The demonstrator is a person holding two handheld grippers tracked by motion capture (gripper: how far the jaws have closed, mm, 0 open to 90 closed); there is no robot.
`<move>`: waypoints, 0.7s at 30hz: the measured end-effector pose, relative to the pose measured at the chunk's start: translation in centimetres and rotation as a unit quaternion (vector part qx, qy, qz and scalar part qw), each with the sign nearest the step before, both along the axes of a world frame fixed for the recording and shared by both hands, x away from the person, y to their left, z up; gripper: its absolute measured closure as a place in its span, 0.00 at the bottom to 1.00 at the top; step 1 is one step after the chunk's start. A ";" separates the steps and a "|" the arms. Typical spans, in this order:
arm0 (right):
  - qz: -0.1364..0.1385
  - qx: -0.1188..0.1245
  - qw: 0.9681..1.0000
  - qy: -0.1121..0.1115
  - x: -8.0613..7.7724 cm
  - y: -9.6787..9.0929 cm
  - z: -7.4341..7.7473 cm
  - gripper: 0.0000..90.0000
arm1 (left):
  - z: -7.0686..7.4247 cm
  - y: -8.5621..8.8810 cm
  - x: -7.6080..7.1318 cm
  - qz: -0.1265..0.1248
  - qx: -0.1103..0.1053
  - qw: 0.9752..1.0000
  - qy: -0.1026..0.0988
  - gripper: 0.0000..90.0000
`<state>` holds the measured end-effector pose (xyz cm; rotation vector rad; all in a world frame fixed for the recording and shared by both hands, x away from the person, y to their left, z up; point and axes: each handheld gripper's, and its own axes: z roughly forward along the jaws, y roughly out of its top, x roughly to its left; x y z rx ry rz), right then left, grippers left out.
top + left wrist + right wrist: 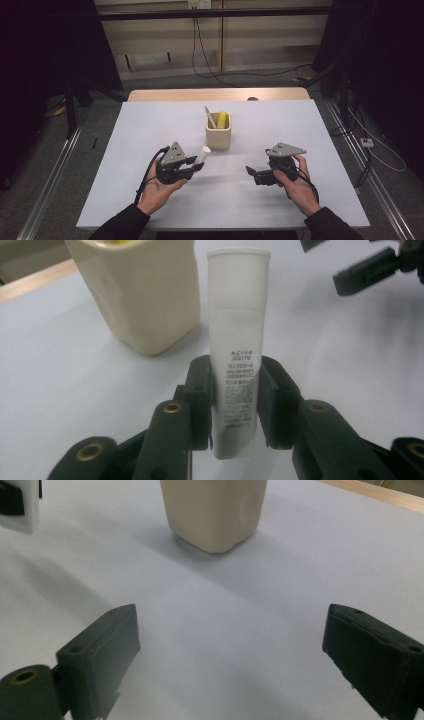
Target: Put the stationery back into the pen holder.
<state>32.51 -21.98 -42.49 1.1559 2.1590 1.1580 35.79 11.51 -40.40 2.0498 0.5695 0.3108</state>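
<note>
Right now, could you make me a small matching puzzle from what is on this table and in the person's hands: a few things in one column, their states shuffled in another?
Things:
1. white plastic tube
2. cream square holder
3. left gripper
4. right gripper

States:
A. jaws wide apart, nothing between them
B. stands on the white table, a yellow thing inside
C. shut on the tube
D. clamped between two black jaws

Pairs: 1-D, 2-B, 3-C, 4-A

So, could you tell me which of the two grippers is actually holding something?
The left gripper: its jaws are clamped on the white tube, whereas the right gripper stands wide open over bare table.
</note>
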 end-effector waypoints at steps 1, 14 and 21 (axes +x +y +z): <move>-0.002 0.002 1.000 -0.005 -0.2 -0.2 0.0 0.09 | 0.3 0.1 0.1 0.003 -0.001 1.000 -0.001 0.78; -0.037 0.009 0.999 -0.030 -1.7 -3.5 -0.2 0.08 | 3.0 0.5 2.0 0.031 -0.031 0.999 0.000 0.78; -0.055 0.018 0.998 -0.038 -2.7 -5.1 -0.2 0.05 | 4.3 0.5 2.9 0.035 -0.029 0.999 -0.009 0.78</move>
